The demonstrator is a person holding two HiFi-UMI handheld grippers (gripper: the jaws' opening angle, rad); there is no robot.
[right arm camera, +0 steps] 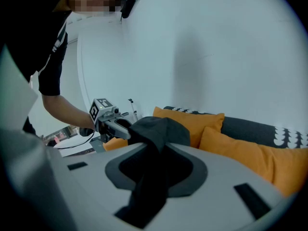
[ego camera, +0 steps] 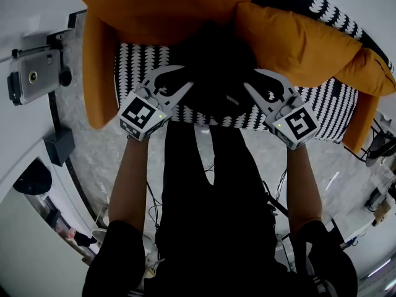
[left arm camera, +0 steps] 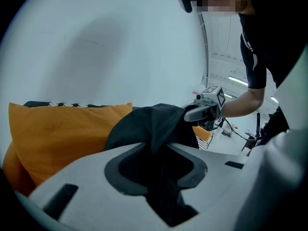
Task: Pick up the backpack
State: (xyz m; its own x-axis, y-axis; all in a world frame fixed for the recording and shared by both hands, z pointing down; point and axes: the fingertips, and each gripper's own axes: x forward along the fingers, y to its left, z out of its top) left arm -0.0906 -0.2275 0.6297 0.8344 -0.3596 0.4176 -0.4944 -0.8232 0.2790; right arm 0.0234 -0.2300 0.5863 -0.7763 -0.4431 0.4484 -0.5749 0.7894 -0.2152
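the soft black fabric backpack (ego camera: 213, 57) sits on the black-and-white patterned sofa (ego camera: 334, 107), at the middle of its seat. the left gripper (left arm camera: 159, 148) and the right gripper (right arm camera: 156, 150) each pinch a fold of its cloth, jaws narrowed onto it. a thin fold may slip, so i would squeeze firmly and lift both sides evenly. two orange cushions (ego camera: 167, 8) lean along the sofa's back, touching the backpack, and may drag along. a grey camera (ego camera: 31, 73) stands off the sofa's left end, well apart.

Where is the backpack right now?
Head view centre: the black backpack lies on the patterned sofa before the orange cushions, gripped by left gripper and right gripper.
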